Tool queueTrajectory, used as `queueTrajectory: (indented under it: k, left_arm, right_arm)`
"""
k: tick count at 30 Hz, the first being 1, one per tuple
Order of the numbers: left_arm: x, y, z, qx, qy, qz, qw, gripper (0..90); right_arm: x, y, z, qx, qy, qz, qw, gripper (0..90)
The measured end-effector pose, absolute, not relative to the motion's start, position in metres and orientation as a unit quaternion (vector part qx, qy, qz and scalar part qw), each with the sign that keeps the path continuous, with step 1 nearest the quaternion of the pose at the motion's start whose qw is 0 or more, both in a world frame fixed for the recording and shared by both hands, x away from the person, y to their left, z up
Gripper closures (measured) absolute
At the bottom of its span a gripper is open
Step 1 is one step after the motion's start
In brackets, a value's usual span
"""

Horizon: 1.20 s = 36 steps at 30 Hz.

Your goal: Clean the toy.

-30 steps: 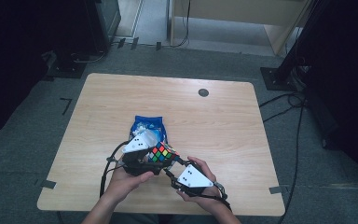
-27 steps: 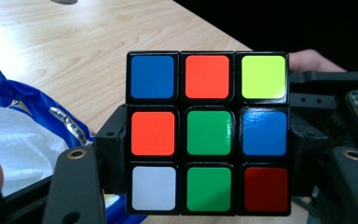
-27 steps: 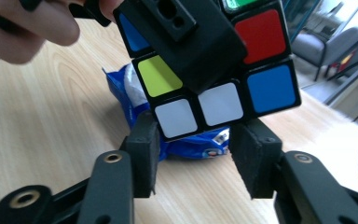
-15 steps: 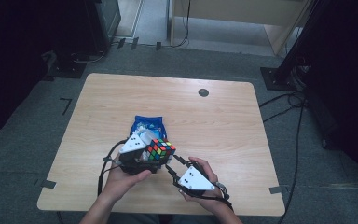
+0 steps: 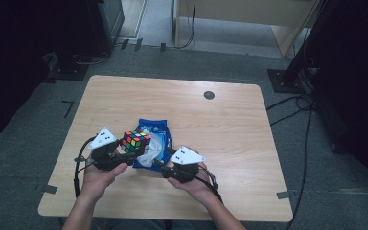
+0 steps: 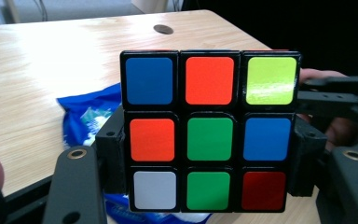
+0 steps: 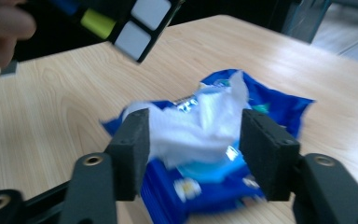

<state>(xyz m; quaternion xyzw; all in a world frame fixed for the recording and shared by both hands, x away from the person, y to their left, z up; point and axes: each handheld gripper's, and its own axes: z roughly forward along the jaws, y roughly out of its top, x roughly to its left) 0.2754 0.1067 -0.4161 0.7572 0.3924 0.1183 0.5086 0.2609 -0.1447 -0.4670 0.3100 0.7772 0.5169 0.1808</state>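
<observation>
My left gripper (image 5: 128,149) is shut on a scrambled Rubik's cube (image 6: 209,137), its pads pressing the cube's two sides, and holds it above the table near the front left. Just right of the cube (image 5: 135,141) a blue wipes pack (image 5: 158,128) lies on the wood, with a crumpled white wipe (image 7: 196,126) sticking out of its top. My right gripper (image 7: 193,149) points at the pack from the front. Its jaws have just been opening, and the wipe sits between the pads, which stand apart from it. The cube's corner hangs at the top left of the right gripper view.
The wooden table (image 5: 230,129) has a round dark cable hole (image 5: 209,95) at the back right. Bare wood lies on the right and at the back. Cables (image 5: 306,120) and dark stand bases sit on the carpet around the table.
The left gripper has carried the cube up and to the left, off the pack. The right gripper has moved forward and left, up to the pack with its wipe.
</observation>
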Motion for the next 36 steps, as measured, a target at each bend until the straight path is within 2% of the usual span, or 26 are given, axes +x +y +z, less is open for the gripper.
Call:
queueTrajectory:
  k: [2,9,11,17,22,25,31,36]
  left_arm:
    - [0.276,0.109,-0.417,0.756,0.396,0.118,0.508,33.8]
    - [0.279,0.111,-0.421,0.758,0.403,0.105,0.501,33.7]
    - [0.279,0.109,-0.423,0.763,0.398,0.099,0.499,33.7]
    - [0.278,0.104,-0.424,0.766,0.393,0.104,0.497,33.7]
    - [0.275,0.1,-0.424,0.768,0.376,0.107,0.508,33.8]
    - [0.273,0.094,-0.426,0.773,0.361,0.107,0.511,33.8]
    - [0.274,0.081,-0.435,0.78,0.357,0.106,0.503,33.8]
    - [0.273,0.065,-0.443,0.787,0.346,0.11,0.499,33.7]
  right_arm:
    - [0.271,-0.135,-0.467,0.328,0.778,0.513,0.156,37.5]
    - [0.297,-0.108,-0.476,0.364,0.794,0.47,0.127,32.5]
    - [0.303,-0.105,-0.48,0.372,0.801,0.455,0.119,38.1]
    - [0.31,-0.108,-0.492,0.385,0.811,0.426,0.109,65.3]
    - [0.308,-0.121,-0.493,0.383,0.811,0.423,0.132,86.8]
    - [0.305,-0.135,-0.49,0.367,0.815,0.436,0.105,88.8]
    - [0.283,-0.179,-0.469,0.355,0.791,0.473,0.156,88.8]
    - [0.269,-0.209,-0.45,0.355,0.77,0.501,0.176,88.6]
